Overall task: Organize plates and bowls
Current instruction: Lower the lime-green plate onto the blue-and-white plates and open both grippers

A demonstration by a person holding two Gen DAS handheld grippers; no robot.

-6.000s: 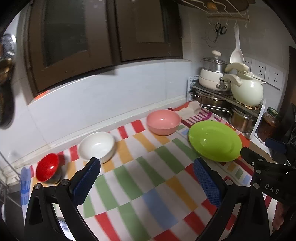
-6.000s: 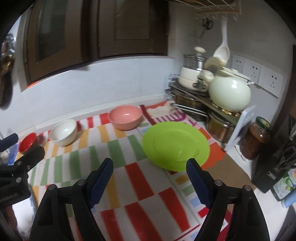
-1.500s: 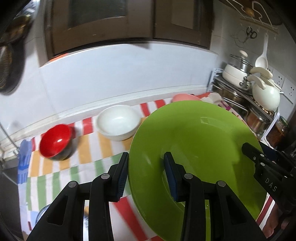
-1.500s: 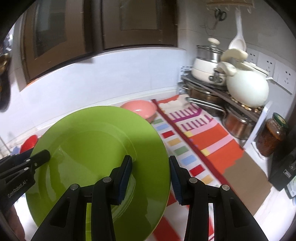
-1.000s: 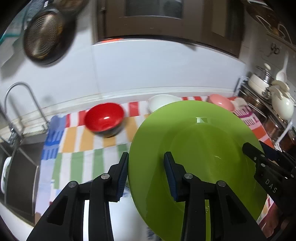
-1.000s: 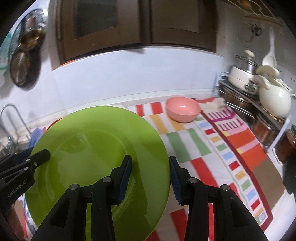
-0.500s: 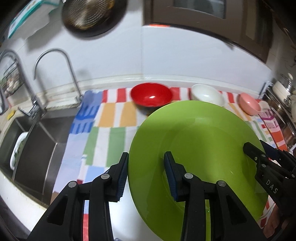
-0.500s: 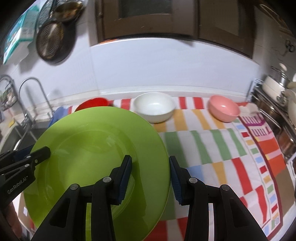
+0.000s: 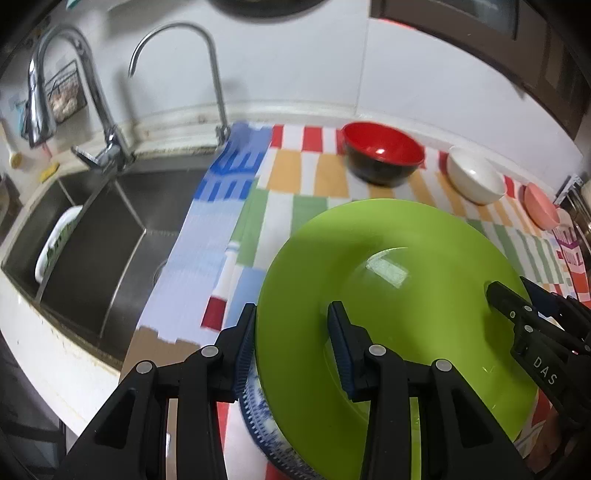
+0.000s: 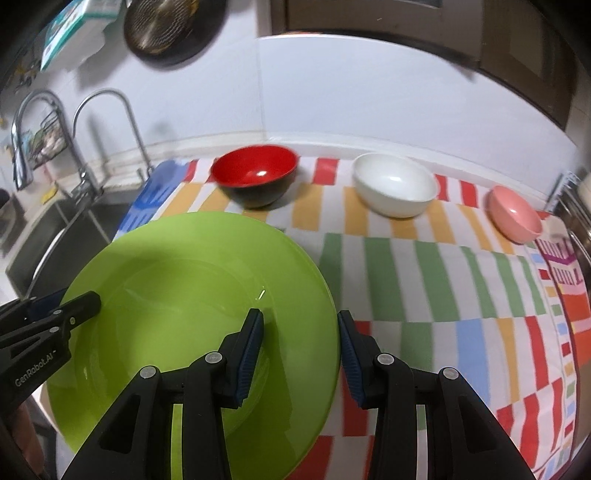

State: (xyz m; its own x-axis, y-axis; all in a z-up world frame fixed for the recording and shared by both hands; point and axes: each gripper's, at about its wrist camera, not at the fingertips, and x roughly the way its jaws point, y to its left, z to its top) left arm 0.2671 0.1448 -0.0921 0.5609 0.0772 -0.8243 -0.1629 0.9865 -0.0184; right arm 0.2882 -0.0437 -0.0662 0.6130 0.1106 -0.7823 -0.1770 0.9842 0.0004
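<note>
A large green plate [image 9: 399,295] hangs over the striped cloth, gripped at two sides of its rim. My left gripper [image 9: 291,343] is shut on its left edge, and my right gripper [image 10: 299,343] is shut on its right edge [image 10: 325,295]. Each gripper shows in the other's view: the right one [image 9: 517,314] and the left one [image 10: 66,314]. Under the plate's near left side peeks a blue-and-white patterned dish [image 9: 255,413]. A red bowl [image 10: 255,173], a white bowl [image 10: 393,184] and a pink bowl [image 10: 513,214] stand in a row along the back wall.
A steel sink [image 9: 92,236] with two faucets [image 9: 177,55] lies left of the striped cloth [image 10: 424,266]. A white dish [image 9: 55,243] leans inside the sink. A pan [image 10: 173,26] hangs on the wall above. The counter's front edge [image 9: 48,354] is near left.
Both grippers have carried the green plate leftward along the counter toward the sink and lower. The sink, faucets and the patterned dish have come into view; the bowls have shifted right.
</note>
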